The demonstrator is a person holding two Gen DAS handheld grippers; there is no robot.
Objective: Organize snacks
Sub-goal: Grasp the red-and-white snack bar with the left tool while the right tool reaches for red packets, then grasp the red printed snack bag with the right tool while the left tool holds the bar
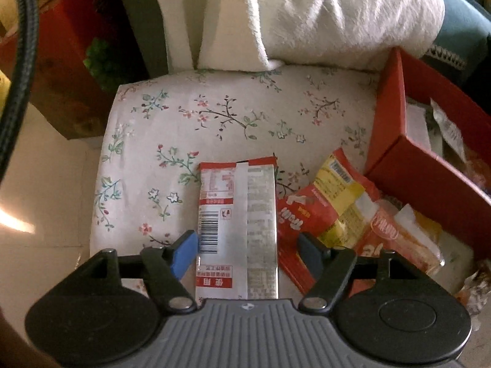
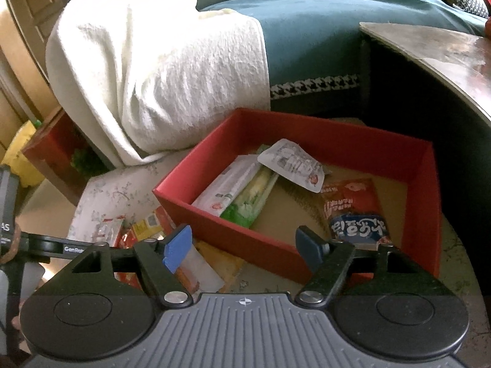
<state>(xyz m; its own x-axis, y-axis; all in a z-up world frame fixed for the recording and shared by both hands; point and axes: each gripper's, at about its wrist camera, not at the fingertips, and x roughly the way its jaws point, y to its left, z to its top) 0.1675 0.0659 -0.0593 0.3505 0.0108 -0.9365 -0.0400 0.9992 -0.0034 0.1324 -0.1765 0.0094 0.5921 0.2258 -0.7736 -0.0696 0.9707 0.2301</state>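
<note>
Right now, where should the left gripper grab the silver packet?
Grab the silver packet by its long side edges, coming straight down. It lies flat and lengthwise between the open fingers of the left gripper, narrow enough to fit, though the red packet crowds its right edge.

a glossy silver-and-red foil snack packet (image 1: 237, 230) lies on matt floral cotton cushion cloth (image 1: 233, 113). the red box (image 2: 242, 239) looks like matt cardboard; the white blanket (image 2: 159, 70) is fluffy fleece; the curved tabletop (image 2: 445, 61) is polished wood.
</note>
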